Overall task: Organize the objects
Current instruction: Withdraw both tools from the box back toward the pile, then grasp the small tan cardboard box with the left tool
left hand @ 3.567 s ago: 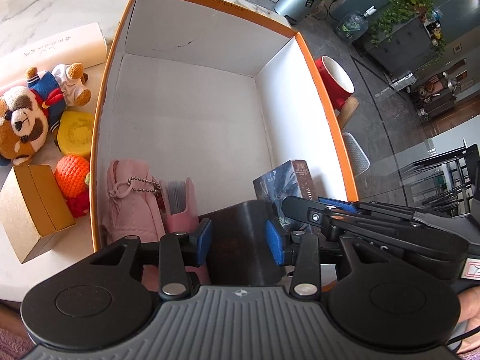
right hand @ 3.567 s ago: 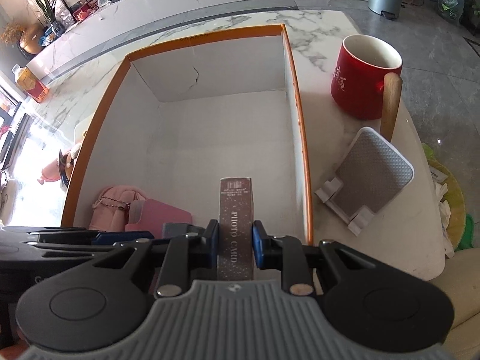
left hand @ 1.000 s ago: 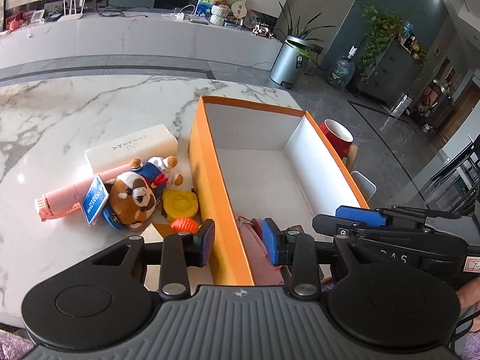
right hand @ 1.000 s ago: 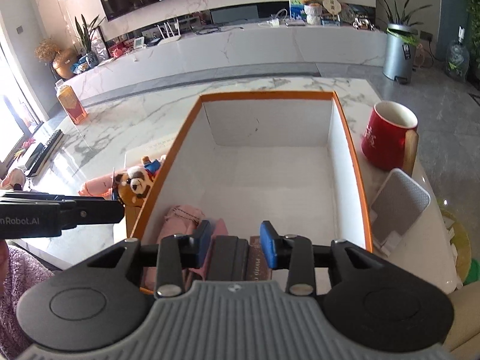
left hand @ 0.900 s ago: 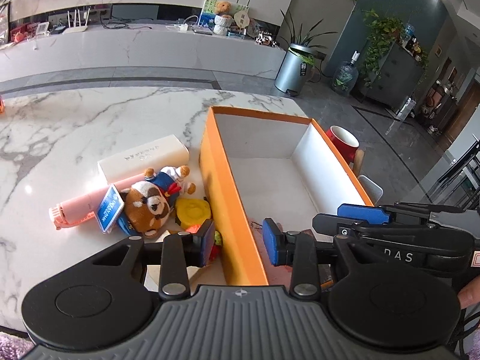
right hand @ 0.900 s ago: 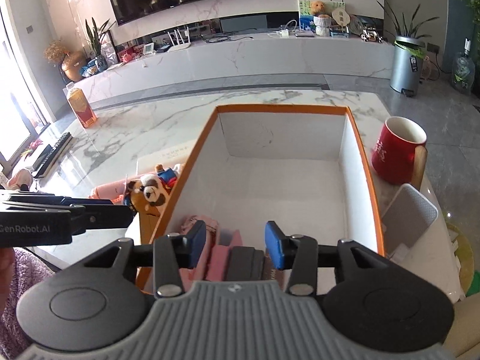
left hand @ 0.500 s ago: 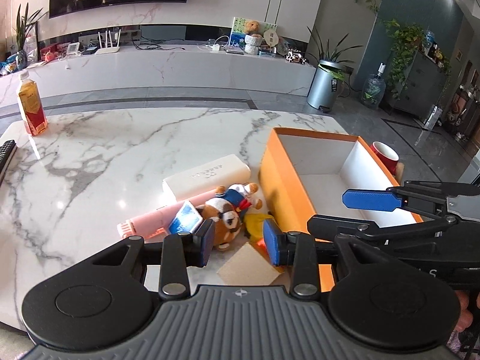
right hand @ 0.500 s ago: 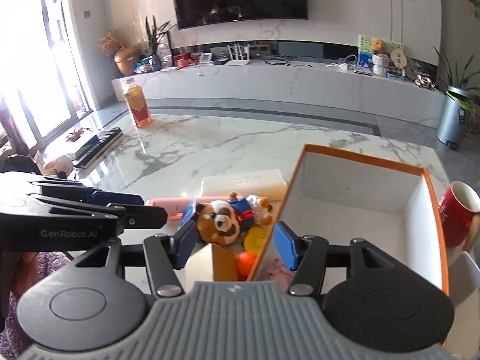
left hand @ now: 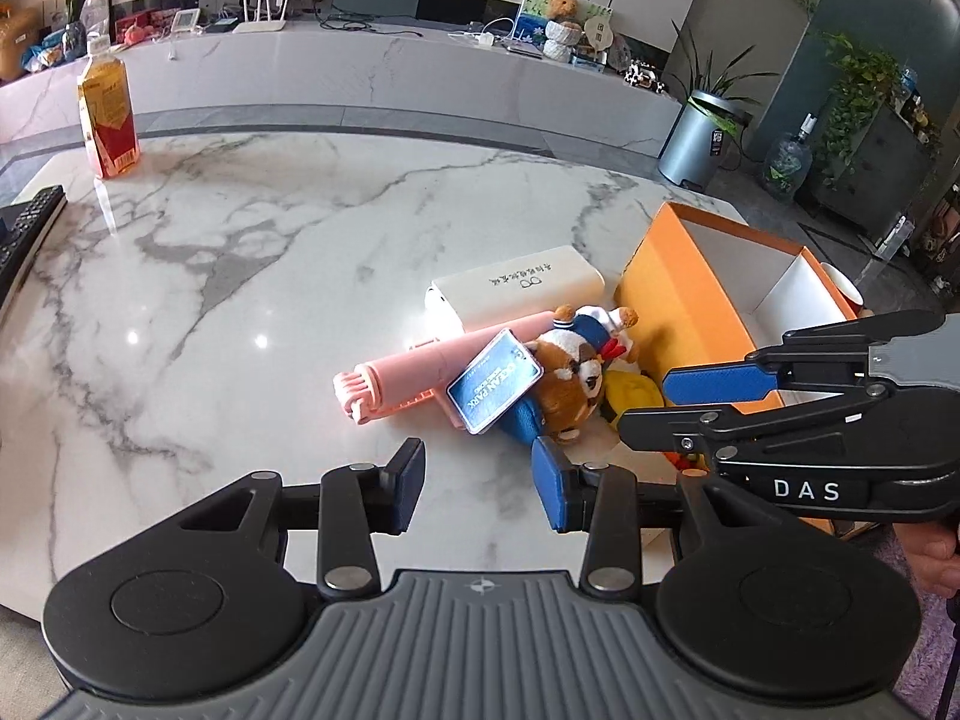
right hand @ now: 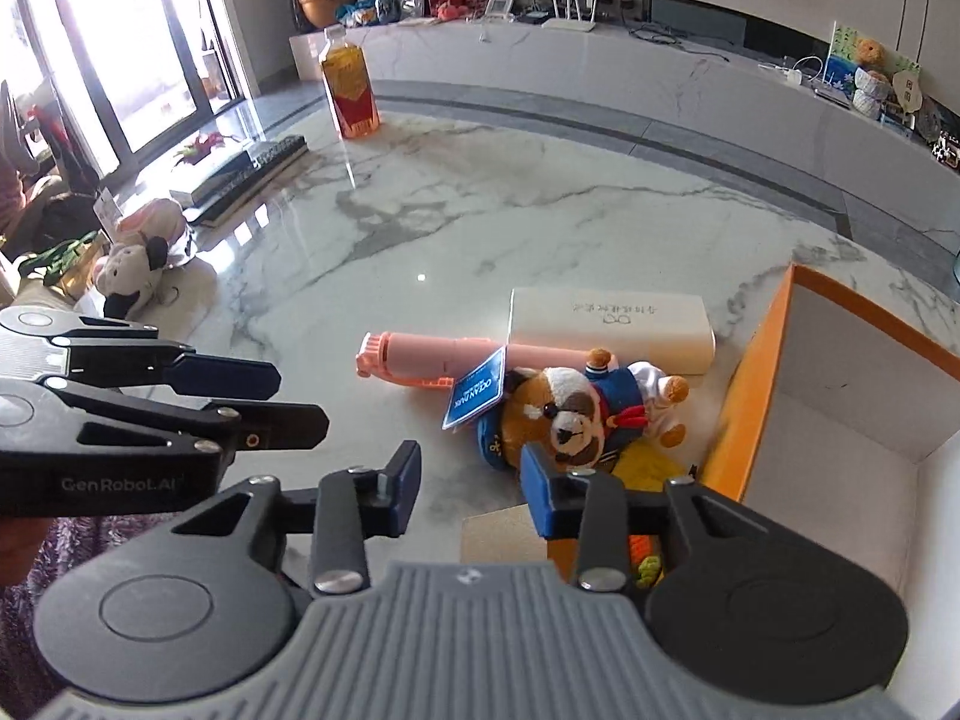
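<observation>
Both tongs are tilting steeply down toward the white marble surface (left hand: 252, 252), side by side above its near edge. The left tongs (left hand: 477, 489) are standing apart with nothing between the blue pads, and the jaws are opening. The right tongs (right hand: 468, 495) are also empty — their jaws are closing on bare air. In the left wrist view the right tongs are reaching in from the right, a person's hand (left hand: 936, 558) showing behind them.

Just beyond both tongs a cluster of things is lying beside the orange cardboard box with white inner walls (left hand: 678, 300): a brown plush bear in a blue sailor outfit (right hand: 576, 414) with a blue paper tag (right hand: 477, 396), a pink tube-shaped handheld fan (right hand: 432, 360) lying behind it, and a white oblong case (right hand: 606, 324) farther back. A yellow soft toy (left hand: 630, 393) is wedged between the bear and the box wall. A tan cardboard carton (right hand: 498, 540) is sitting directly below the right tongs, touching the box — an orange knitted toy (right hand: 645, 552) is peeking out beside it. None of these is touching either pair of tongs.
</observation>
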Available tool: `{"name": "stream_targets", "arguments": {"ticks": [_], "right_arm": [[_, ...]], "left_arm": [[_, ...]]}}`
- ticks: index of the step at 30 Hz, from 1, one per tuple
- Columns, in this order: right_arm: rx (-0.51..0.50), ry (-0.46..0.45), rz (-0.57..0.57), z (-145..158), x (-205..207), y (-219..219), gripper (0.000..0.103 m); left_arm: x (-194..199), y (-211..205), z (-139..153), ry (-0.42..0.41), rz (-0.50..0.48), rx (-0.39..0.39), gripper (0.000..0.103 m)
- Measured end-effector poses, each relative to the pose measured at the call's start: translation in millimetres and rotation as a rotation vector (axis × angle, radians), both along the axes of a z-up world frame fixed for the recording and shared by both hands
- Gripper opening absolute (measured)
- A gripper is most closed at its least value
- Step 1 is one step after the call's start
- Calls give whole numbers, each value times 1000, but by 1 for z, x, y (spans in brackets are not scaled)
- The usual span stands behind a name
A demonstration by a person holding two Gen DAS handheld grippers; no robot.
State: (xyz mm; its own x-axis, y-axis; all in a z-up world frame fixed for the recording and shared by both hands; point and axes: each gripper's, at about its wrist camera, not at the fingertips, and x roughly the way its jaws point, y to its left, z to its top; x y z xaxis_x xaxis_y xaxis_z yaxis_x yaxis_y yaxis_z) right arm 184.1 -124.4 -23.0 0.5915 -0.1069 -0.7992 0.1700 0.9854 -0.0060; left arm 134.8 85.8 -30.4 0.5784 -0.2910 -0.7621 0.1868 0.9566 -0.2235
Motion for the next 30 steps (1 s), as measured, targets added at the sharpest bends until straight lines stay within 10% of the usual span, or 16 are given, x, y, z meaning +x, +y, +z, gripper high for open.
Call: {"name": "stream_targets", "arguments": {"ticks": [18, 30], "right_arm": [[4, 330, -20, -40, 38, -25, 40], [84, 316, -102, -43, 35, -23, 31]], "left_arm": [[13, -45, -52, 143, -164, -46, 46], [12, -48, -71, 202, -156, 80, 23]]}}
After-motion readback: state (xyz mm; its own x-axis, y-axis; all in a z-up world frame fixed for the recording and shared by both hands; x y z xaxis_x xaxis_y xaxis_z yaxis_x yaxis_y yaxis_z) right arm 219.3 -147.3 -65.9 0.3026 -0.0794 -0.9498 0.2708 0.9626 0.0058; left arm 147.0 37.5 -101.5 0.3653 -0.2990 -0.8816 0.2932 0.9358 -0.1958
